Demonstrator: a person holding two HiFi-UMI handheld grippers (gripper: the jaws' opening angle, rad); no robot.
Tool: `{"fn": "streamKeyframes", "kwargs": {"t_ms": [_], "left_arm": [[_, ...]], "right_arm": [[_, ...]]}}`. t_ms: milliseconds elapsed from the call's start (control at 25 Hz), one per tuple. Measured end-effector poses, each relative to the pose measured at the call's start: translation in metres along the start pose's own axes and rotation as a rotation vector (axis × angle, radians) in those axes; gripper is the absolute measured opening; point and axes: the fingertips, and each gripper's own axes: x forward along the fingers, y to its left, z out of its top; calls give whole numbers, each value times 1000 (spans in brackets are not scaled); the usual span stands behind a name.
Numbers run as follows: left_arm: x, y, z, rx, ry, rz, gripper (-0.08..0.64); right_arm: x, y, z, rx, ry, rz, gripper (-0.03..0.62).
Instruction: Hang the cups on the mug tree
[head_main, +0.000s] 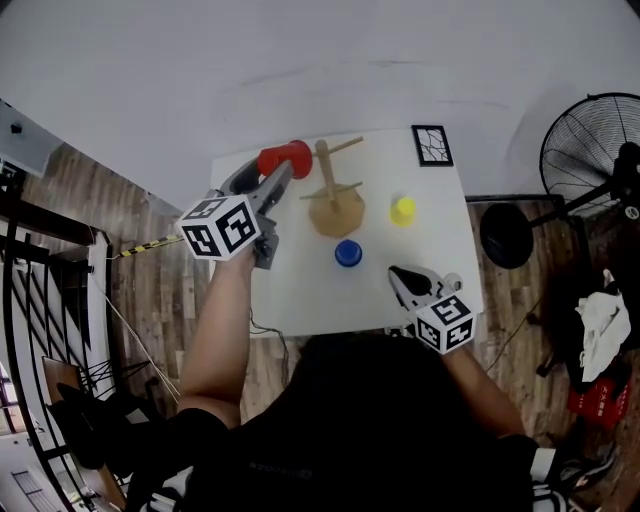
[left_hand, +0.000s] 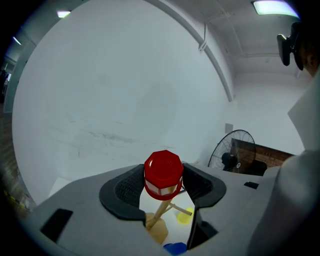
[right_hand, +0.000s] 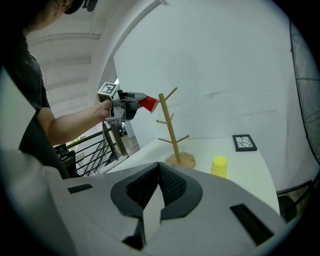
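My left gripper (head_main: 284, 172) is shut on a red cup (head_main: 285, 158), held in the air just left of the wooden mug tree (head_main: 333, 195). In the left gripper view the red cup (left_hand: 163, 174) sits between the jaws, with the mug tree (left_hand: 162, 214) below it. From the right gripper view, the red cup (right_hand: 148, 103) hangs close to the mug tree's top peg (right_hand: 170, 94). A yellow cup (head_main: 403, 210) and a blue cup (head_main: 348, 253) stand upside down on the white table (head_main: 300, 295). My right gripper (head_main: 403, 281) rests shut and empty at the table's front right.
A black framed picture (head_main: 432, 145) lies at the table's back right corner. A standing fan (head_main: 585, 150) is on the floor to the right. A black metal railing (right_hand: 97, 145) stands left of the table. A white wall rises behind.
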Motion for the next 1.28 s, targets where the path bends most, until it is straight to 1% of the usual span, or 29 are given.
{"fn": "streamKeyframes", "kwargs": {"t_ms": [280,720,960,1080,1200,1280], "left_arm": [[4,-3,-5,19,16,0,252],[-2,-3,-11,21,29,2,264],[-19,-5,-17,59,40,15,268],[-29,-6,-36,79,63,37,267],[-37,-8,-68,82,104,59,265],[-42,-11,-93,104,142,80,254]], "right_arm": [[-1,0,-2,7,0,-6,6],[2,3,0,-2,-3,6,6],[2,4,2,0,-10,8,6],[2,5,2,-6,-15,9,6],[4,8,6,-13,-24,13,6],[5,8,9,-16,-28,17,6]]}}
